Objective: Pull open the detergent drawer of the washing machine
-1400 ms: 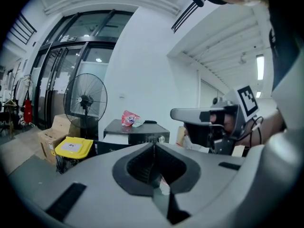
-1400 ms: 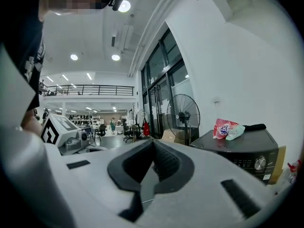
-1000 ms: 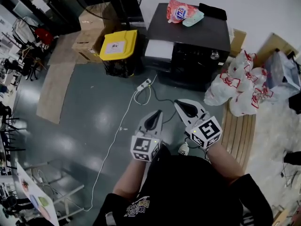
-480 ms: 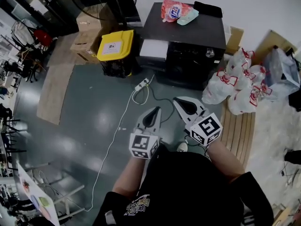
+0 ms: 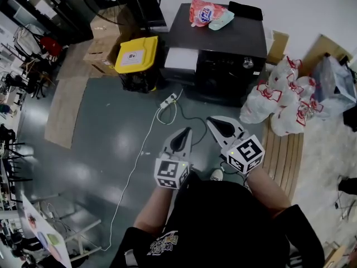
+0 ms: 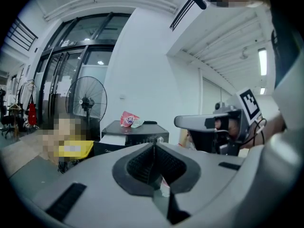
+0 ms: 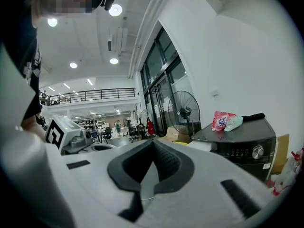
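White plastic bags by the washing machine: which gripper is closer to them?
Right. The right gripper hangs just left of the white plastic bags in the head view; the left gripper is farther left, beyond it.

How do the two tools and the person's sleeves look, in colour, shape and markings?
The left tool and right tool are light grey tapering wedges with dark ribbed inner pads. Each carries a white cube with black square markers. The person wears black sleeves.
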A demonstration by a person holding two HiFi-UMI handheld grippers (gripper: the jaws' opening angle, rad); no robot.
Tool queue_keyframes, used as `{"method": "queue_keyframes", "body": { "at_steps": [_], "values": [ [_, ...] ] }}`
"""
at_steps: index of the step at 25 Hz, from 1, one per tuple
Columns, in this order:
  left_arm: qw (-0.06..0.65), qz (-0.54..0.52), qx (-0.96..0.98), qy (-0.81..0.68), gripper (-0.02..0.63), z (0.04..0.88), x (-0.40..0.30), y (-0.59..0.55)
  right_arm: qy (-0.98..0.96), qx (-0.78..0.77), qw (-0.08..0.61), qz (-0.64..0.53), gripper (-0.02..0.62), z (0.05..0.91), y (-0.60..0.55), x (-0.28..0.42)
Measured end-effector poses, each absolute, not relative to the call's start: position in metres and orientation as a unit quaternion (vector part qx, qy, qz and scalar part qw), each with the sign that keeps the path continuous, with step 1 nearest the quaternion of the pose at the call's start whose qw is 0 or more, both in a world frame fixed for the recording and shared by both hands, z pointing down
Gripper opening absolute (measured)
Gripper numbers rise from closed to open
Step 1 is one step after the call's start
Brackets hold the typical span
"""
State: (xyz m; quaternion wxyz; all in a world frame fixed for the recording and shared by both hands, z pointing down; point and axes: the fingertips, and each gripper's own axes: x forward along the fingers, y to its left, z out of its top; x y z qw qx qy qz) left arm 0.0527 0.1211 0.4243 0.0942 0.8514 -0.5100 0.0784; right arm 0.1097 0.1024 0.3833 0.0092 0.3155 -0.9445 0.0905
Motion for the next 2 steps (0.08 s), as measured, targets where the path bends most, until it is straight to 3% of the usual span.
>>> {"method": "queue_keyframes", "body": {
  "at_steps": [2],
  "values": [
    [0.093, 0.079, 0.851, -0.51, 0.014, 0.4244, 0.0519, 0.12, -0.945, 0.314, 0.011, 0.09, 0.003, 0.3822, 0.102, 0.1082]
  ]
}}
